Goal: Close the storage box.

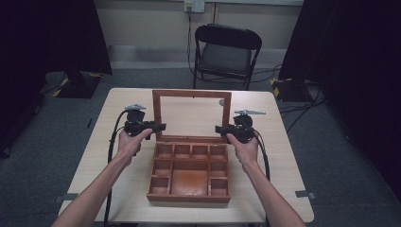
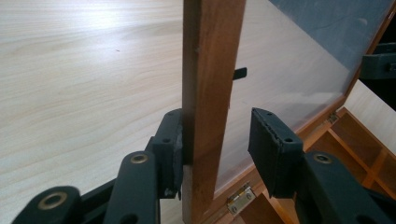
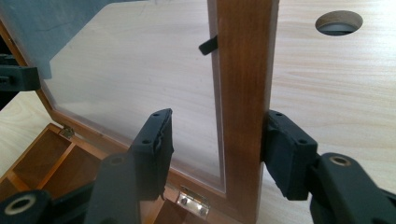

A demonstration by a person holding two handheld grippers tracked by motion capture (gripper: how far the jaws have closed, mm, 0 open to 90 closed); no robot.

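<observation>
Both grippers, left gripper [image 1: 158,126] and right gripper [image 1: 220,128], straddle the upright glass-paned wooden lid [image 1: 192,97] with jaws parted, above the compartmented box [image 1: 189,196].

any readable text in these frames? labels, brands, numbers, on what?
None readable.
The wooden box and its glass-paned lid carry no lettering.
The left gripper and the right gripper show no markings on their jaws.
The wall outlet behind the chair is too small to tell.
</observation>
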